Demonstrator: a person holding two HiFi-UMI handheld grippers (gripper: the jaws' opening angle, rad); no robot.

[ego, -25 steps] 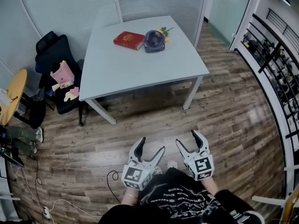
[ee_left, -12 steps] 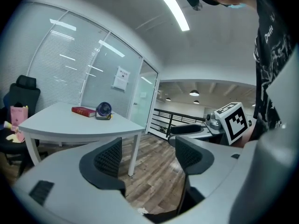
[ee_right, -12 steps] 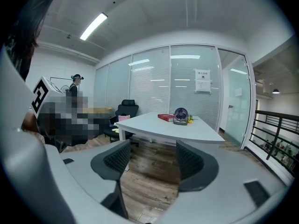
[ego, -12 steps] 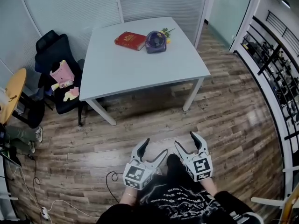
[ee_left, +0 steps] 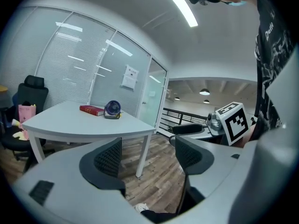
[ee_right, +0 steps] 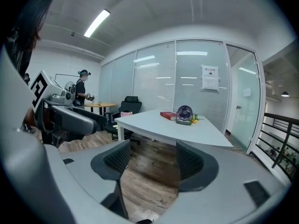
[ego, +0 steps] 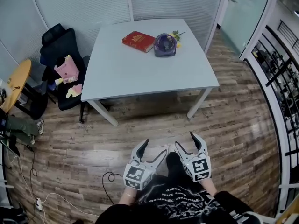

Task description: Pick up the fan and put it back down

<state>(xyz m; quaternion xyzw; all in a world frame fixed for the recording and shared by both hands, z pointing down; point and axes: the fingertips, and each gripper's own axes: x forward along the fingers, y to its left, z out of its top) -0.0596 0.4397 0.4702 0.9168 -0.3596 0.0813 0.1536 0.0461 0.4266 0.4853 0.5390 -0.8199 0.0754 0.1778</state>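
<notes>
A small purple fan (ego: 165, 45) stands upright near the far edge of a white table (ego: 140, 73), beside a red book (ego: 138, 40). The fan (ee_left: 112, 109) shows small and distant in the left gripper view, and likewise the fan (ee_right: 184, 114) in the right gripper view. My left gripper (ego: 153, 152) and right gripper (ego: 188, 143) are held low in front of my body, over the wooden floor, well short of the table. Both stand open with nothing between their jaws.
A black office chair (ego: 63, 64) with pink and yellow items sits at the table's left. Yellow flowers (ego: 177, 34) lie behind the fan. A round wooden table (ego: 16, 84) stands far left, a railing (ego: 280, 78) runs along the right, cables (ego: 70, 195) trail on the floor.
The view has shifted so the table sits slightly closer and more central. Both grippers stay open and have edged forward and a little lower.
</notes>
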